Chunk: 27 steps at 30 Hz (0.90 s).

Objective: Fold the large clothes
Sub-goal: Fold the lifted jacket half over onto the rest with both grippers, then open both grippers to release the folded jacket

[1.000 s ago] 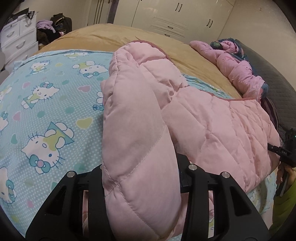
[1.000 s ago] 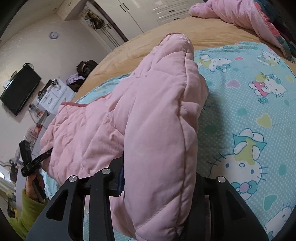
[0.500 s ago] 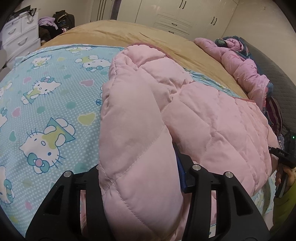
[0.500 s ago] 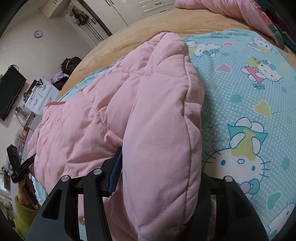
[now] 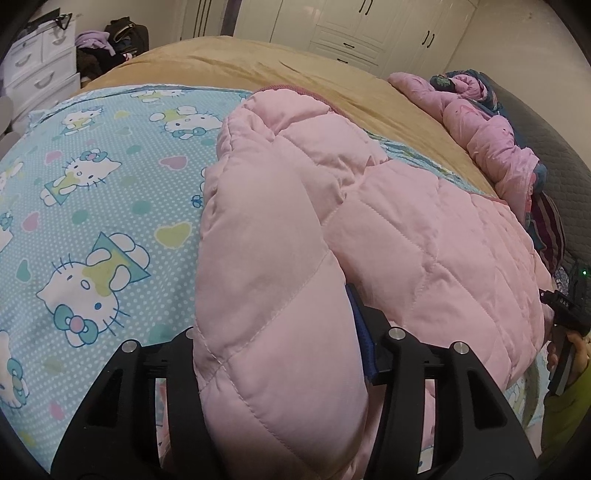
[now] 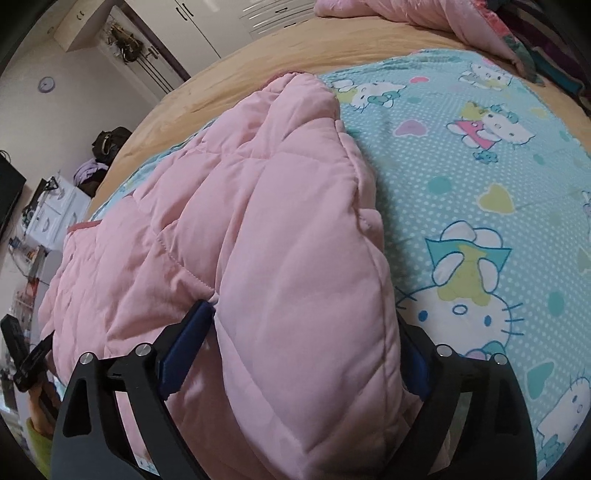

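A pink quilted jacket lies on the blue cartoon-cat sheet; it also shows in the right wrist view. My left gripper is shut on a thick padded fold at the jacket's left edge. My right gripper is shut on a thick fold at the jacket's right edge, beside the sheet. The padding bulges between each pair of jaws and hides the fingertips. The right gripper shows at the far right of the left wrist view, and the left gripper at the far left of the right wrist view.
A tan blanket covers the far part of the bed. Another pink garment and dark clothes are piled at the far right. White drawers stand left of the bed, and wardrobes line the back wall.
Both grippers have moved forward and lower over the bed with the jacket folds held in them. The jacket now sits flatter and fills more of both views.
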Each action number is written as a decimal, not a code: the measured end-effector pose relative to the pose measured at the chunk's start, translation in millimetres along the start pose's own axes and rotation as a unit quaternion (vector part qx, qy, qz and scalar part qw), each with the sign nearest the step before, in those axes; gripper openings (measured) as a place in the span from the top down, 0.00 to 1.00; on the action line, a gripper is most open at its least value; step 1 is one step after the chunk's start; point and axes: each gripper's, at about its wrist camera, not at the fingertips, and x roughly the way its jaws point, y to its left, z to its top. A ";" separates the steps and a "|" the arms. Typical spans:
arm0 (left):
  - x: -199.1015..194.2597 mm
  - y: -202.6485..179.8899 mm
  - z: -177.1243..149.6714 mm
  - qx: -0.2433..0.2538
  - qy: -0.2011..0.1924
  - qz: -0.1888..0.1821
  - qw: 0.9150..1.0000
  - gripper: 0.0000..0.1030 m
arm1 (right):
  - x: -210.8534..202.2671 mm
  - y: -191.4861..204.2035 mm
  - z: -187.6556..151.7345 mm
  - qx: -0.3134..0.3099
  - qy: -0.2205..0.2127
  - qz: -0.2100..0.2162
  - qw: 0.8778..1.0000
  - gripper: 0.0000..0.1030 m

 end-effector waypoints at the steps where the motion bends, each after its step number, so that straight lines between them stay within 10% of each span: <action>1: -0.5 -0.2 -0.1 0.001 0.000 0.001 1.000 0.57 | -1.7 1.8 -0.5 -0.002 -0.003 -0.005 1.000 0.12; 27: -15.2 -11.7 -0.6 0.007 0.012 0.017 1.000 0.09 | -17.6 12.0 -14.0 -0.005 -0.019 -0.042 0.999 0.04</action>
